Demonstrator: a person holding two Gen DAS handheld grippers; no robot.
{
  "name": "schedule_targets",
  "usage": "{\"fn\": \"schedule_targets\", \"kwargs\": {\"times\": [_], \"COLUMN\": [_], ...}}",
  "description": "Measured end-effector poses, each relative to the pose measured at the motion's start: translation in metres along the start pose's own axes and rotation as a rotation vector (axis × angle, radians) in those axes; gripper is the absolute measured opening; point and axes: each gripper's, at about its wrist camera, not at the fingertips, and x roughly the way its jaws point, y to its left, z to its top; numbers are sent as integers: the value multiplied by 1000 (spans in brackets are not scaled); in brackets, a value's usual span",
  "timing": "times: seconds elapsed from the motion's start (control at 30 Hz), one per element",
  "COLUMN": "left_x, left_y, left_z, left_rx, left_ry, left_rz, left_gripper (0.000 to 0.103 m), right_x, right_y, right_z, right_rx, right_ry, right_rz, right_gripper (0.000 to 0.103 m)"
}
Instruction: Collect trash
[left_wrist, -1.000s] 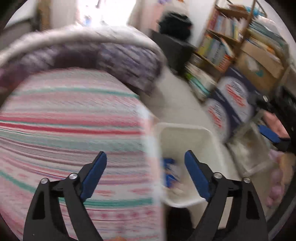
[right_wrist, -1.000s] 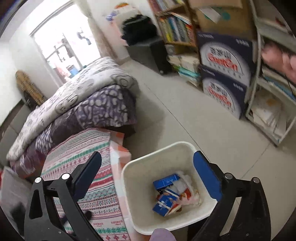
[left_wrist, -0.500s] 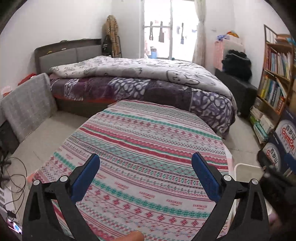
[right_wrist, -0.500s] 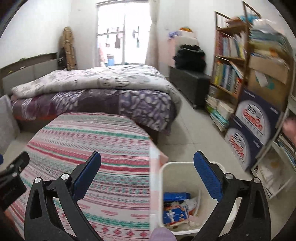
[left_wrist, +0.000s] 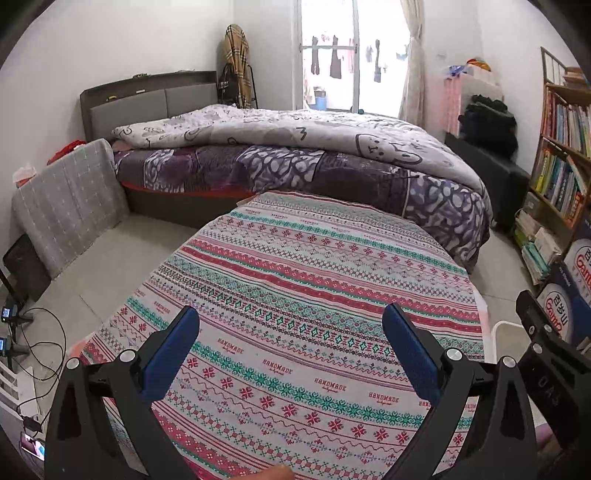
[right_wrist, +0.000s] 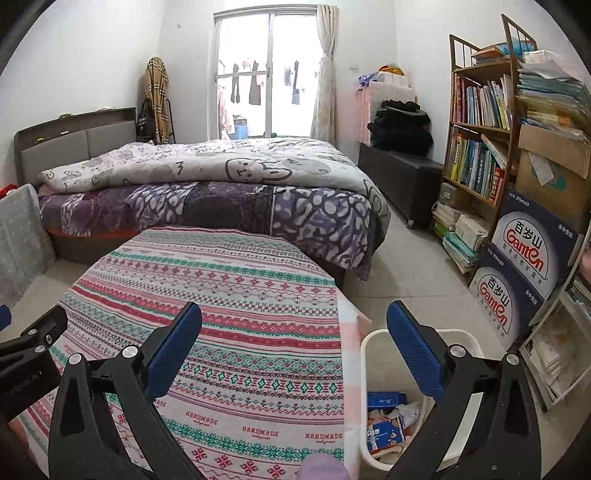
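Mostly woven striped tablecloth (left_wrist: 295, 295), white plastic bin (right_wrist: 373, 369), crumpled wrappers (right_wrist: 388, 421) inside.

striped red-teal tablecloth (left_wrist: 314, 295), white bin (right_wrist: 373, 339)

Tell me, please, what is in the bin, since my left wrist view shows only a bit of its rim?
Observer: The bin holds blue cartons and crumpled wrappers; it is far from full.
Operator: Thank you. Does the right claw hold anything?
Observer: No. The right claw is open and empty, with nothing between its pads.
Operator: And where does the bin stand?
Observer: On the floor, close beside the table, at the side where its cloth hangs down.
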Motion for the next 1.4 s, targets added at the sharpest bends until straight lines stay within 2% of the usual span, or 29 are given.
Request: {"fn": "schedule_targets", "kwargs": {"times": [0.3,1.4], "left_x": [8,16], "left_y": [2,-1], "left_z": [-1,-5], "left_rx": [-4,10], "left_ry": [30,54], "left_rz": [15,24], "left_gripper": [96,96], "right_x": [0,8], "right_y": [4,1], "right_z": [-2,-5], "right_rx": [-11,-3], "right_ry": [7,53], "right_rz": [12,25], "right_gripper": [96,96]}}
